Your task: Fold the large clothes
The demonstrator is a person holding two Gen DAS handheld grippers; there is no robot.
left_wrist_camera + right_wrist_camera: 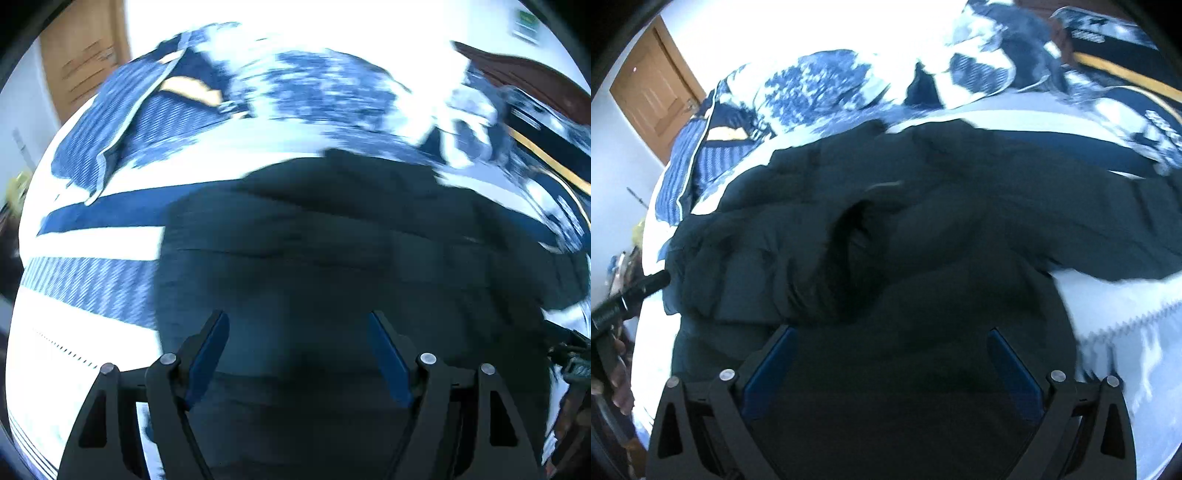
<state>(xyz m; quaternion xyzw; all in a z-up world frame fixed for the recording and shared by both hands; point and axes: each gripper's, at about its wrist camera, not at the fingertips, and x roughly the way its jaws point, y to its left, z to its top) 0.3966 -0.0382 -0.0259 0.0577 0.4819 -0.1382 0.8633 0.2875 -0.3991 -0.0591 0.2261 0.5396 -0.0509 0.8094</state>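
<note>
The dark garment (923, 206) lies spread across the bed (92, 243), on the blue-and-white patterned bedding (325, 85), bunched into thick folds in the right wrist view with one part trailing off toward the right. The left gripper (297, 325) hangs right over the dark cloth with its blue-padded fingers (208, 350) spread wide and nothing between them. The right gripper (892, 339) sits low over the garment too, fingers (1015, 369) wide apart, while a wooden door (653, 88) shows behind the bed at upper left.
</note>
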